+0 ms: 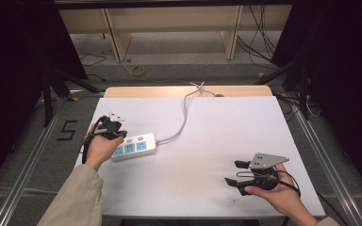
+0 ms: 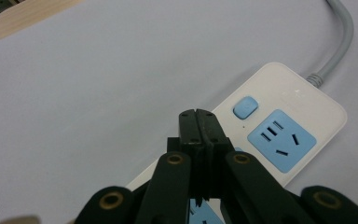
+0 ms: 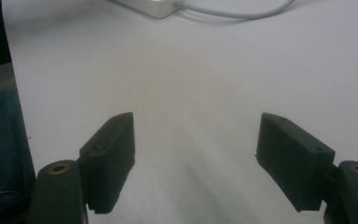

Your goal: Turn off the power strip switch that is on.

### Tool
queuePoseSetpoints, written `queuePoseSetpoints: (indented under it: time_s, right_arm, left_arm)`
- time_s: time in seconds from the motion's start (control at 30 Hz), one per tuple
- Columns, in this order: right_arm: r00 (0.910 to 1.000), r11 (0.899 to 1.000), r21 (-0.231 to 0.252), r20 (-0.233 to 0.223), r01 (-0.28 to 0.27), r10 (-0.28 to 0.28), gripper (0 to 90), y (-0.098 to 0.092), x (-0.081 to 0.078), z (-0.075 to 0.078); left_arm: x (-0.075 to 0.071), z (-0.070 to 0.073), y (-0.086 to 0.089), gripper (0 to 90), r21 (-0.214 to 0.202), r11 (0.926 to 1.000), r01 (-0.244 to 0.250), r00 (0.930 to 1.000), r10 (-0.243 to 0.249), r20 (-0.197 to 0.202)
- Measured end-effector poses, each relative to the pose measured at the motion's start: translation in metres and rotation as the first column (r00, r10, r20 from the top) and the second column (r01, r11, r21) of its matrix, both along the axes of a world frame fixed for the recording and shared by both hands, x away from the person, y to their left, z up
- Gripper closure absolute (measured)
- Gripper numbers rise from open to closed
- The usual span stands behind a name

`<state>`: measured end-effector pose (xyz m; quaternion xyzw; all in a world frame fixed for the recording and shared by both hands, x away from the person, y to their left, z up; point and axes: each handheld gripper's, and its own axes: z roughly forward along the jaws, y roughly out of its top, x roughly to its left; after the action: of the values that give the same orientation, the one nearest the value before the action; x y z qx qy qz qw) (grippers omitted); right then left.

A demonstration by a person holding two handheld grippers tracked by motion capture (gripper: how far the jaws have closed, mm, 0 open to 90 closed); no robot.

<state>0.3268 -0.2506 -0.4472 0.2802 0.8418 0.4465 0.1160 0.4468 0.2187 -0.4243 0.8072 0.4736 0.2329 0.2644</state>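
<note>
Black jaws of the left gripper (image 2: 198,122) rise from the bottom of its own view, pressed together with nothing between them, their tips poised over the power strip (image 2: 279,135). Whether they touch the strip's casing cannot be told. Just beside the tips sits a blue switch (image 2: 245,107), and past it a blue socket (image 2: 282,140); a second blue socket shows partly under the jaws.

From the high view, the strip (image 1: 134,147) lies on the left part of the white table (image 1: 226,127), its long side slanting, with three blue sockets on top. Its grey cable (image 1: 184,117) runs from its right end up to the table's far edge. The left hand (image 1: 101,146) holds its gripper (image 1: 114,133) over the strip's left end.

Well apart, near the front right corner, the right hand (image 1: 273,190) holds the right gripper (image 1: 233,173) with jaws spread wide and bare, pointing left across the table. In the right gripper view the jaws (image 3: 196,154) stand apart above bare white surface, the strip's end (image 3: 151,7) and cable far ahead.
</note>
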Motion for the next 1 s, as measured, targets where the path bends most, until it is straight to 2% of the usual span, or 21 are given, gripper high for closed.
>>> queuePoseSetpoints:
  time_s: [0.57,1.0]
  right_arm:
    - [1.0,1.0,-0.005,0.0,-0.003,0.003,28.4,0.0,0.0,0.0]
    - [1.0,1.0,-0.003,-0.003,-0.002,0.002,28.4,0.0,0.0,0.0]
  left_arm:
    - [0.012,0.002,-0.004,89.9,0.032,0.9995,0.0,1.0,0.001,-0.006]
    - [0.022,-0.002,-0.003,89.9,0.049,0.9988,0.008,0.9986,-0.005,-0.053]
